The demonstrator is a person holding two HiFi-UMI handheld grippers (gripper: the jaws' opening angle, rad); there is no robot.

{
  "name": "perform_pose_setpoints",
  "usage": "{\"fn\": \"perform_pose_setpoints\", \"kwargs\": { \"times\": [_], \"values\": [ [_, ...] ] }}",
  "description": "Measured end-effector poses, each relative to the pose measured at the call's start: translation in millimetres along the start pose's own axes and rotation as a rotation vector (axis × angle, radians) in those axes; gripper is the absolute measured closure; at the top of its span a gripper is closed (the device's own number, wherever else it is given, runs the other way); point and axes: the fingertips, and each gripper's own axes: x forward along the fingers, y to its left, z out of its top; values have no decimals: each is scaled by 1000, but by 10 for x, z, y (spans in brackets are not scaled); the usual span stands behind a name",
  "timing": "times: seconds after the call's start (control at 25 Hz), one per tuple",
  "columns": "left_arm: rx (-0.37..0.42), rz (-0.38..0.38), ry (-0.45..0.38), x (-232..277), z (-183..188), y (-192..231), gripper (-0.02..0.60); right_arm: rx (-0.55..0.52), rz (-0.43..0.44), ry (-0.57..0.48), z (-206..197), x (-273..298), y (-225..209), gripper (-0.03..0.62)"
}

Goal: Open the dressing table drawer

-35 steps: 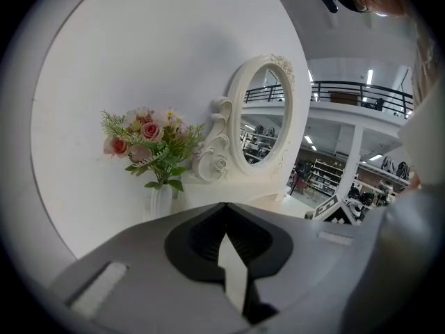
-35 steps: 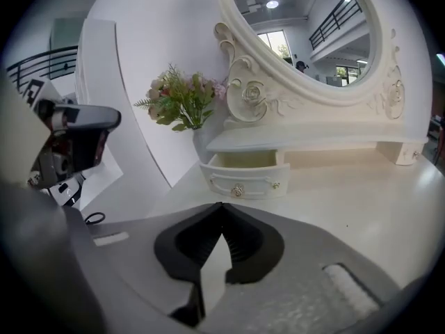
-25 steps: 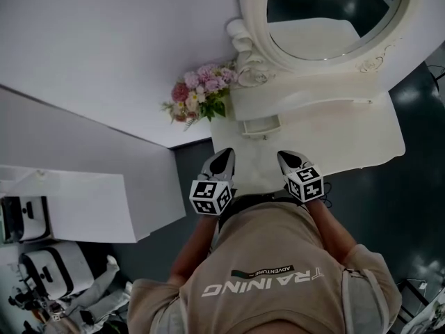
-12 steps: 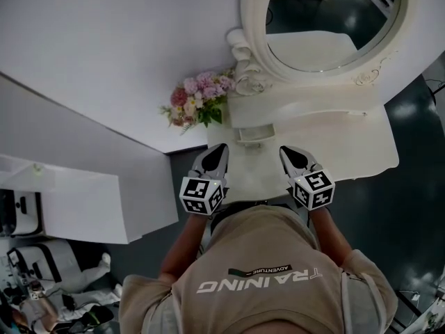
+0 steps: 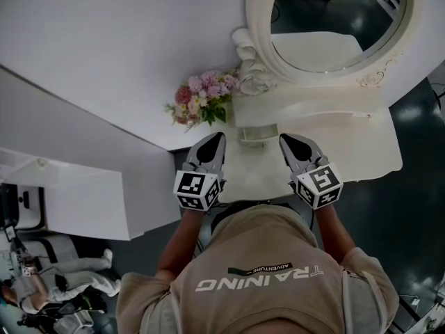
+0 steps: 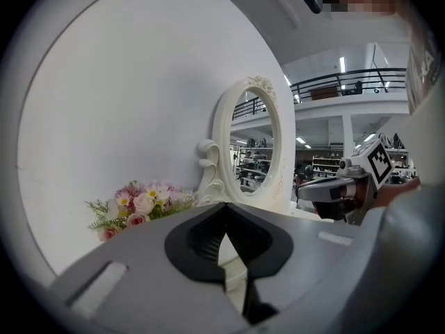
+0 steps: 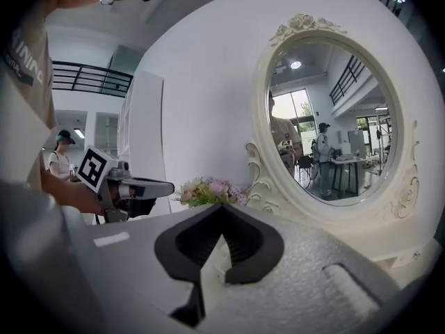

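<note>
Flowers (image 5: 203, 97): pink and white bunch, far left of the bench (image 5: 361, 152), against the wall.
Left tongs (image 5: 217, 138): tips pressed together, nothing between; just left of the drawer.
Drawer (image 5: 259, 132): small, white, below the mirror, between both tongs; handle too pale to make out, shut or ajar unclear.
Right tongs (image 5: 287, 140): tips met, empty, just right of the drawer.
Mirror (image 5: 334, 19): oval, cut off at the top edge.
Change: both tongs slightly nearer the drawer than half a second ago.

Bare tabletop (image 5: 348, 152) before drawer (image 5: 259, 132), flowers (image 5: 201, 99) leftward
</note>
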Motion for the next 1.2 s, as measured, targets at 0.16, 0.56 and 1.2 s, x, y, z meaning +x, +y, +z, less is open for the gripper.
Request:
{"fn": "perform_pose_setpoints", "kwargs": {
  "times": [0.16,0.56,1.2],
  "values": [
    [3,10,-22,-25,117,37,563,-15,6,-37,172,-3,10,592],
    [1,28,-79,-73,318,62,563,-103,18,-113,490,-51,84,592],
    [-34,24,-84,-80,243,-76,563,-93,32,-107,451,-40,145,592]
  ]
}}
